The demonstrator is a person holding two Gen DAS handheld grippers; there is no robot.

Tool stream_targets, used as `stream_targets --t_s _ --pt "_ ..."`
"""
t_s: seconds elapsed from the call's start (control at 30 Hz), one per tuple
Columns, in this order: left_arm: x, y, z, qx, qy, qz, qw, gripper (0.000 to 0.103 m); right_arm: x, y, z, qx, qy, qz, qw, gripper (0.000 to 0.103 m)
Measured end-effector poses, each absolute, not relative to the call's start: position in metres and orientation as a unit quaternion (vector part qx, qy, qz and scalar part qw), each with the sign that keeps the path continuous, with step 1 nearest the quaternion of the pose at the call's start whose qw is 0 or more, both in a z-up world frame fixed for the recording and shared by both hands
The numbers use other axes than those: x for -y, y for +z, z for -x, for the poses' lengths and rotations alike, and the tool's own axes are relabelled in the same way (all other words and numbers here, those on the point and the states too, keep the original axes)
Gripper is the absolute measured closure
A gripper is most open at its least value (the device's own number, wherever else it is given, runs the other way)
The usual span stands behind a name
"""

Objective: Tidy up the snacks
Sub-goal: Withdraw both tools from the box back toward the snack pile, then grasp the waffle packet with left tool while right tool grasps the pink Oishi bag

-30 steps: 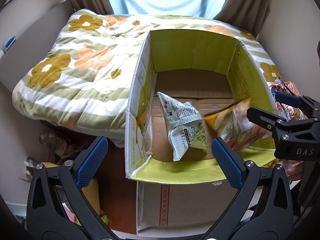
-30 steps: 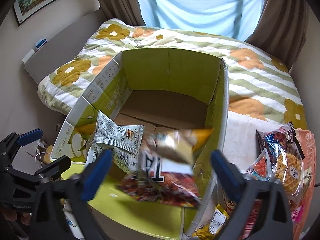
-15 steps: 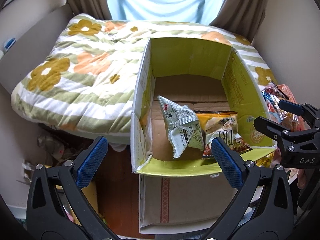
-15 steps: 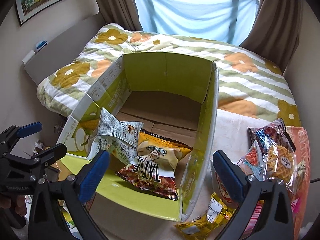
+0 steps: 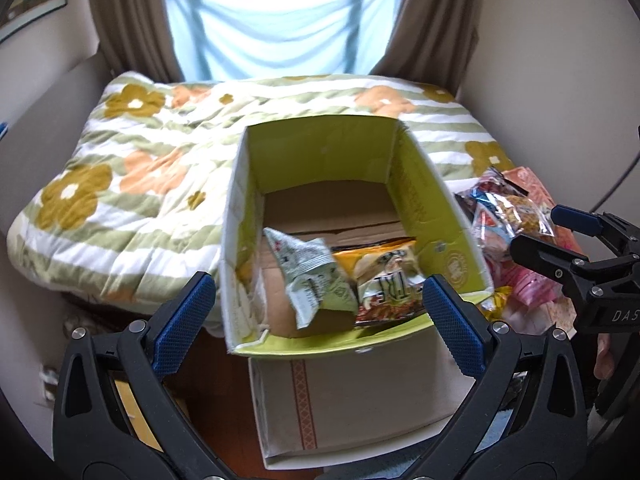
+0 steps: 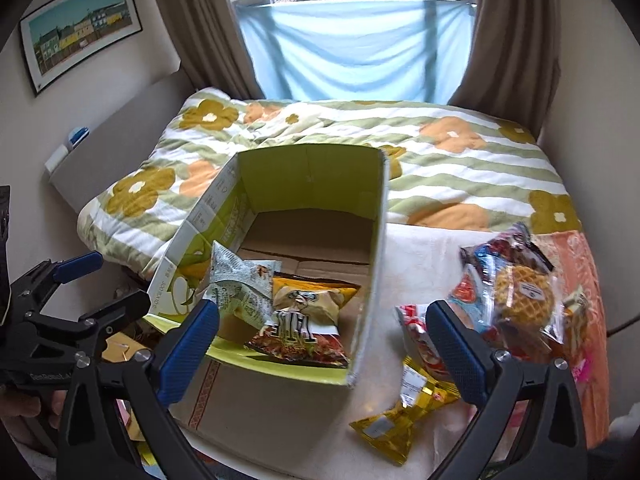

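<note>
An open cardboard box with yellow-green flaps (image 5: 420,200) (image 6: 376,240) stands at the bed's foot. Inside lie a pale green snack bag (image 5: 312,276) (image 6: 236,284) and a yellow and red chip bag (image 5: 388,284) (image 6: 304,320). Right of the box lies a pile of snacks (image 5: 508,216): a waffle pack (image 6: 520,296), a red and white pack (image 6: 416,332) and a yellow bag (image 6: 404,416). My left gripper (image 5: 316,320) is open and empty, near the box's front flap. My right gripper (image 6: 320,348) is open and empty, between the box and the pile.
A flowered quilt (image 5: 132,184) covers the bed behind the box. Curtains and a blue cloth (image 6: 352,48) hang at the window. A framed picture (image 6: 80,28) hangs on the left wall. Clutter lies on the floor at the lower left (image 5: 124,392).
The chip bag dropped out of my right gripper into the box and lies beside the green bag. Both grippers have pulled back and up from the box.
</note>
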State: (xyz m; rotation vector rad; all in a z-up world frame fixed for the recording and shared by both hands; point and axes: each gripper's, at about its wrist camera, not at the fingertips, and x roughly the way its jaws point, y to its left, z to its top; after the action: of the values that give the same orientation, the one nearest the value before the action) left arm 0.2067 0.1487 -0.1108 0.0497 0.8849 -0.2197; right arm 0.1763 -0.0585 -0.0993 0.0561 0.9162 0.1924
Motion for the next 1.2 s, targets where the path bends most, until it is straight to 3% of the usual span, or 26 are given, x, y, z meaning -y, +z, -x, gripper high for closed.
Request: stream_targets --t_s 0.3,0.57,0.9,1.2 --pt "-0.074 -0.092 -0.202 -0.405 -0.167 -0.048 0.898 0.000 0.133 -0.078 -0.141 -0.418 0.022 -0.055 0.906 0.000" --pt "0.046 -0.091 -0.209 -0.409 -0.214 -0.067 0.885 0.000 0.231 -0.073 -0.117 -0.418 -0.037 -0.065 0.905 0.000" --pt "0.182 -0.110 -0.225 -0.448 -0.227 -0.066 0.862 0.000 0.328 -0.101 -0.106 -0.452 -0.048 -0.083 0.887 0.000" --pt "0.242 -0.149 -0.249 -0.496 -0.211 -0.099 0.836 0.000 0.373 -0.152 -0.105 -0.497 -0.025 -0.123 0.859 0.000"
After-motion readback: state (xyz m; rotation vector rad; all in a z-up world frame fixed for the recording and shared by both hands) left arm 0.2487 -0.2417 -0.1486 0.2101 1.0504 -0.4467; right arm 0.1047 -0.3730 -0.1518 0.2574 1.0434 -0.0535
